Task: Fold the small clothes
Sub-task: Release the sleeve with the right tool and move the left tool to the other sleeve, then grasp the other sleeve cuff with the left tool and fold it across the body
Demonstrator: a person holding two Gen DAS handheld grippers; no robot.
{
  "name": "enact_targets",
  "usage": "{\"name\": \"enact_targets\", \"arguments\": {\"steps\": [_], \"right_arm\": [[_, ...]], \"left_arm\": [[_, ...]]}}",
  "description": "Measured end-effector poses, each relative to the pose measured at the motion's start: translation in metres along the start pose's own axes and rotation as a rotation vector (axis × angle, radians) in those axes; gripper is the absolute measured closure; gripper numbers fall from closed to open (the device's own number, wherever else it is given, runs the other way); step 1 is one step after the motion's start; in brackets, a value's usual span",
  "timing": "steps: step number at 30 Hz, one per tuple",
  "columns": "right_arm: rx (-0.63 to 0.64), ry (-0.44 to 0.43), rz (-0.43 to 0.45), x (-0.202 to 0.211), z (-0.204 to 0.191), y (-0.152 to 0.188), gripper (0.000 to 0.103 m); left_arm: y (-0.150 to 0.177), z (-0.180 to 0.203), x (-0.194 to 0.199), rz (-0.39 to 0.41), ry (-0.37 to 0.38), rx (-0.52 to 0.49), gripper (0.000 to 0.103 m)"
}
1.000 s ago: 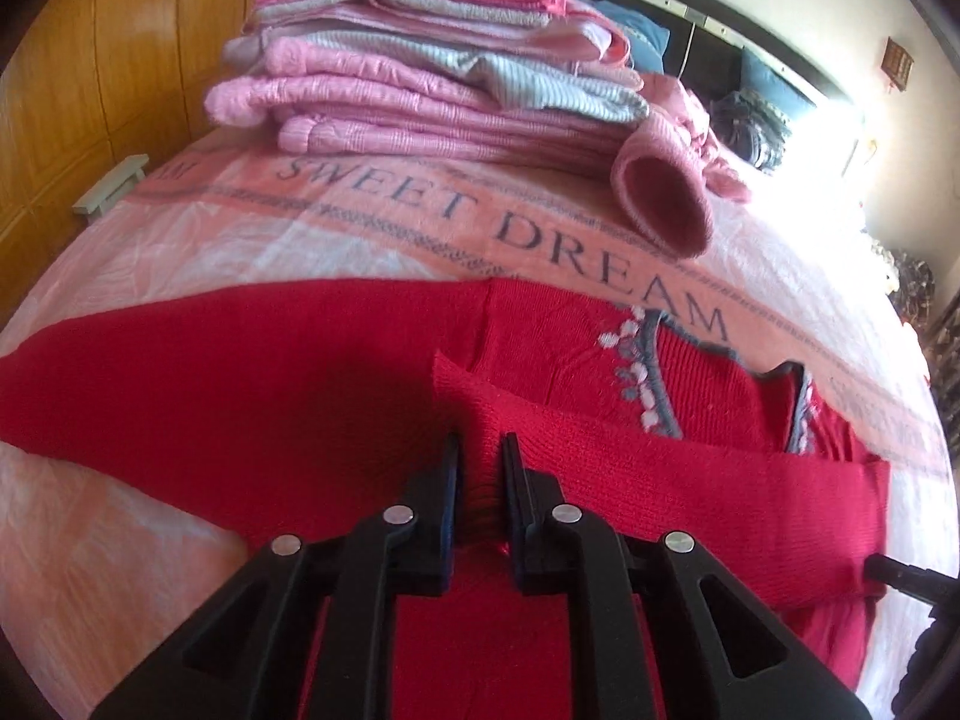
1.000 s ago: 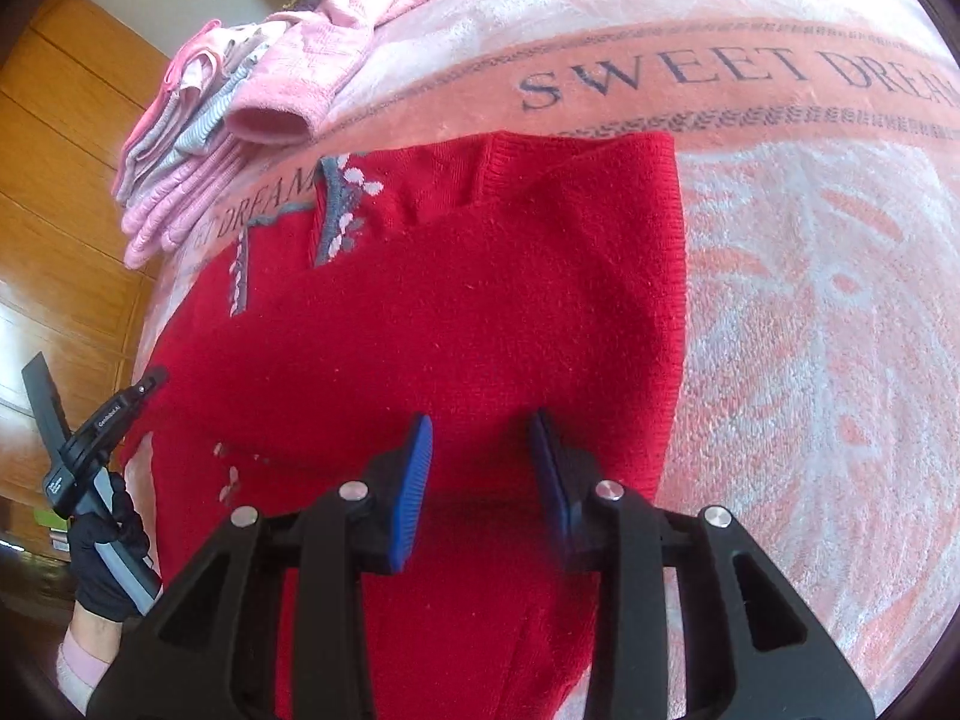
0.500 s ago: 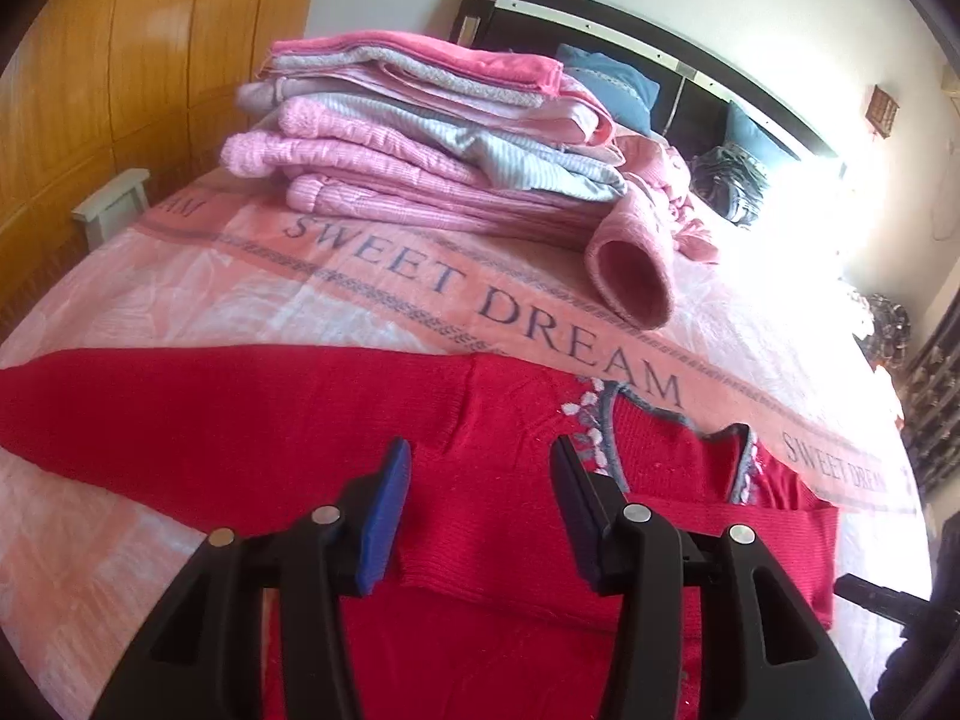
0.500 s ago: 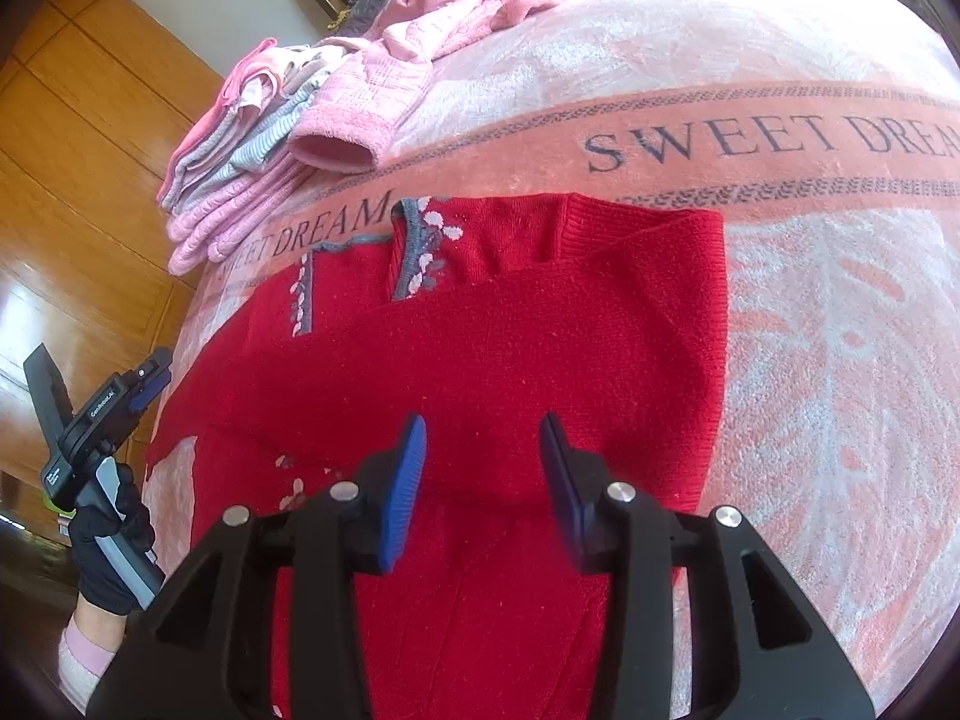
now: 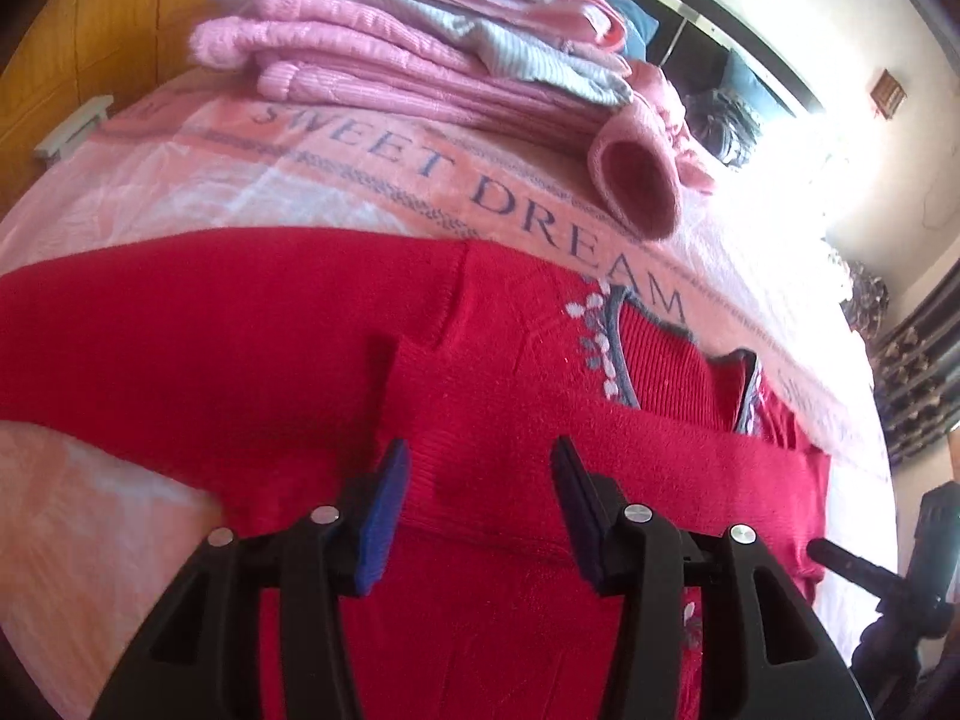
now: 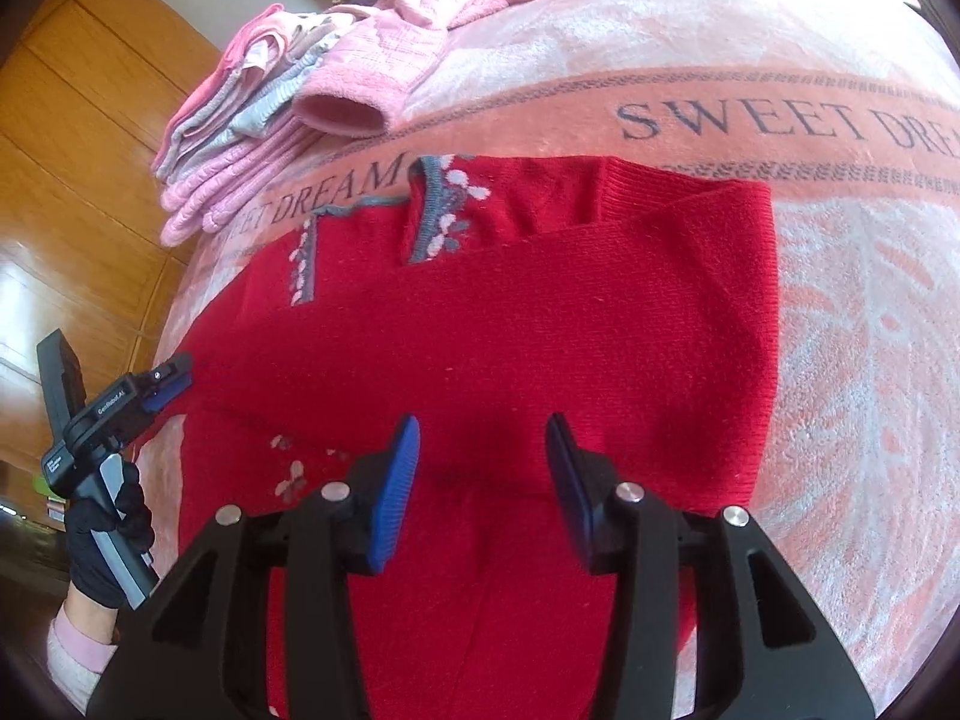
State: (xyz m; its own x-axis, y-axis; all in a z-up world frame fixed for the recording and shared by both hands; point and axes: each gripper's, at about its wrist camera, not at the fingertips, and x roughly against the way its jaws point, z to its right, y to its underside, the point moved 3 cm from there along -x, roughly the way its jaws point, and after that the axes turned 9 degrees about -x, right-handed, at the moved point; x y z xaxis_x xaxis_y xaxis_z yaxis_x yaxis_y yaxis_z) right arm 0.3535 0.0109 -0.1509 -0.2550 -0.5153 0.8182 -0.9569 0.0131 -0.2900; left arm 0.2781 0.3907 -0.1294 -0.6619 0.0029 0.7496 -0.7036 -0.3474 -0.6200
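Observation:
A red knit sweater (image 5: 252,354) with a grey, white-flowered neckline lies flat on the pink bed. One sleeve (image 5: 660,456) is folded across its chest; the other stretches out to the left. My left gripper (image 5: 480,480) hovers open just above the folded sleeve's cuff, holding nothing. In the right wrist view the same red sweater (image 6: 540,324) fills the middle, and my right gripper (image 6: 483,456) stands open over its lower body, empty. The left gripper (image 6: 171,381) shows there at the sweater's left edge, held by a gloved hand (image 6: 102,534).
A stack of folded pink and grey clothes (image 5: 408,54) sits at the far side of the bed, with a pink sleeve cuff (image 5: 636,180) drooping toward the sweater. The bedspread (image 6: 840,312) reads SWEET DREAM. A wooden wardrobe (image 6: 72,168) stands at the left.
My left gripper let go of the folded sleeve, opened, lifted back, then dropped close over the sleeve again. The right gripper stayed open and shifted only slightly.

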Motion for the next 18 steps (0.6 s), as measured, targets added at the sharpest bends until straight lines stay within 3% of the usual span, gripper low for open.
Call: {"name": "enact_targets", "arguments": {"steps": [1, 6, 12, 18], "right_arm": [[0.016, -0.01, -0.006, 0.001, -0.007, 0.003, 0.058], [0.066, -0.05, -0.058, -0.003, -0.035, 0.018, 0.054], [0.105, -0.052, -0.113, -0.018, -0.055, 0.037, 0.054], [0.111, -0.053, -0.133, -0.032, -0.068, 0.043, 0.054]], "left_arm": [[-0.002, -0.013, 0.01, 0.014, -0.009, 0.016, 0.045], [0.006, -0.106, 0.052, 0.016, -0.063, 0.159, 0.044], [0.054, -0.238, 0.088, 0.023, -0.113, 0.425, 0.044], [0.081, -0.321, 0.097, 0.127, 0.013, 0.674, 0.046]]}}
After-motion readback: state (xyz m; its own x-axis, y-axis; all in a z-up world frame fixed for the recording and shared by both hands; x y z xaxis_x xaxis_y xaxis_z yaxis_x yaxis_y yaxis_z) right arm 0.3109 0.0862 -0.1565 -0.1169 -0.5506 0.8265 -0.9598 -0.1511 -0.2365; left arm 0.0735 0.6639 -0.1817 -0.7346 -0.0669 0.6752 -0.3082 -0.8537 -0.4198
